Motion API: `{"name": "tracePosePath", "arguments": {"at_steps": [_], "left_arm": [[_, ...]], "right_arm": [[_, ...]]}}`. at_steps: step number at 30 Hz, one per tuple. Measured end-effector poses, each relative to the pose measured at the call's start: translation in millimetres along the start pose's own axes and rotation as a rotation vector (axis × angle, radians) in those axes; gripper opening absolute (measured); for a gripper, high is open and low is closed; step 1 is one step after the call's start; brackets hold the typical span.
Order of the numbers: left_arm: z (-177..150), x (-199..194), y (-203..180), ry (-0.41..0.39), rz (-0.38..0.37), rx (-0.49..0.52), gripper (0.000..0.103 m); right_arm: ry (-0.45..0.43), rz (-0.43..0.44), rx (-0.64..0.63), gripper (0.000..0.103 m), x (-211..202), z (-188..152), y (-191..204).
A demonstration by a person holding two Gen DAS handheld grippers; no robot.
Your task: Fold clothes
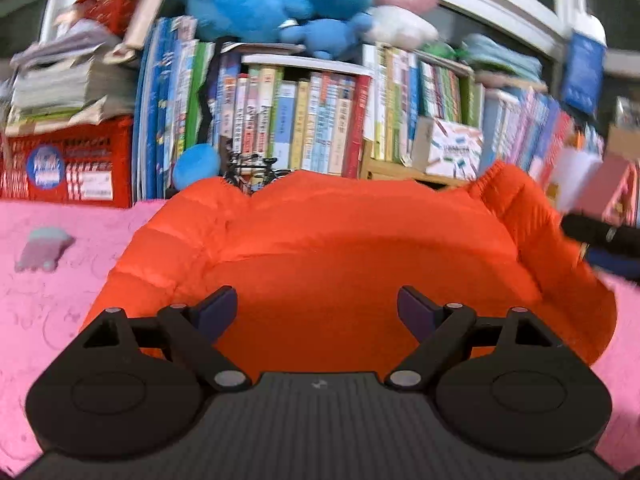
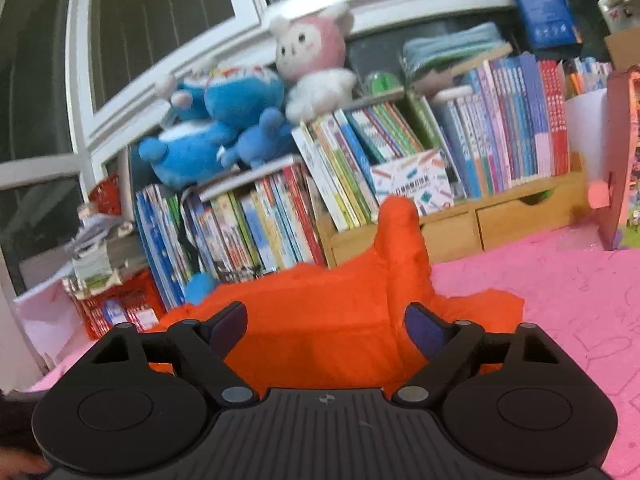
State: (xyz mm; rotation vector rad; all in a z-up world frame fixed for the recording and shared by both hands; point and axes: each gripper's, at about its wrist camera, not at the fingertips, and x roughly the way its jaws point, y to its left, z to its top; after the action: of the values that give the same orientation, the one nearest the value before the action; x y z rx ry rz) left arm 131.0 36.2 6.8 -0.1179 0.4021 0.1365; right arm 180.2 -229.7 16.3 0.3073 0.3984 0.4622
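Orange puffer jacket [image 1: 344,248] lies on the pink cover [image 1: 48,312], in front of the rows of books [image 1: 304,124]. Left gripper [image 1: 317,312] hovers over its middle, jaws spread wide and holding nothing. Right gripper [image 2: 326,330] is at the jacket's edge, jaws also spread; one sleeve [image 2: 402,236] stands up ahead.

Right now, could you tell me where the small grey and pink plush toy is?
In the left wrist view, the small grey and pink plush toy lies on the pink blanket, left of the orange puffer jacket.
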Motion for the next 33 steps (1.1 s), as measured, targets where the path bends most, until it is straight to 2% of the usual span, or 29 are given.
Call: {"name": "tracePosePath", "arguments": {"at_steps": [3,6,9,11,12,15,16,17,18,20,21,23,25,27,29,33], "left_arm": [[-7,-10,9,-0.024,0.048,0.038,0.088],[-13,-25,53,-0.04,0.101,-0.023,0.089],[-16,-33,107,-0.015,0.133,-0.139,0.089],[-19,-30,140,0.023,0.108,-0.265,0.089],[-22,-29,149,0.029,0.067,-0.299,0.089],[-28,-19,159,0.067,-0.055,-0.343,0.089],[-31,-14,158,0.088,-0.087,-0.345,0.089],[-33,-9,156,0.108,-0.12,-0.347,0.089],[-35,-4,154,0.128,-0.152,-0.35,0.084],[-36,-2,153,0.116,-0.194,-0.387,0.055],[-37,-2,154,0.106,-0.243,-0.416,0.04],[-37,-5,153,0.103,-0.258,-0.412,0.034],[-36,-10,153,0.1,-0.278,-0.402,0.024],[-35,-15,156,0.1,-0.311,-0.421,0.02],[-34,-26,159,0.098,-0.355,-0.451,0.019],[-30,-57,152,0.078,-0.385,-0.365,0.019]], "right_arm": [[0.005,-0.036,0.006,0.096,-11,-3,-12],[0.01,-0.072,0.012,0.098,-22,-5,-23],[0.056,-0.069,0.038,0.1,-28,-11,-47],[0.092,-0.062,0.059,0.101,-31,-14,-64],[0.11,-0.058,0.069,0.101,-33,-16,-73],[0.166,-0.037,0.103,0.1,-27,-19,-90],[0.186,-0.027,0.122,0.098,-21,-20,-91],[0.201,-0.014,0.15,0.09,-16,-20,-93],[0.206,-0.001,0.185,0.085,-13,-21,-95],[0.217,0.025,0.254,0.053,-6,-22,-99],[0.222,0.038,0.288,0.047,-3,-23,-100],[0.228,0.067,0.352,0.03,1,-25,-104],[0.216,0.098,0.383,0.024,-5,-25,-107],[0.201,0.135,0.424,0.021,-12,-25,-111],[0.18,0.176,0.465,0.019,-22,-22,-116],[0.155,0.223,0.469,0.019,-47,-13,-114]]}}
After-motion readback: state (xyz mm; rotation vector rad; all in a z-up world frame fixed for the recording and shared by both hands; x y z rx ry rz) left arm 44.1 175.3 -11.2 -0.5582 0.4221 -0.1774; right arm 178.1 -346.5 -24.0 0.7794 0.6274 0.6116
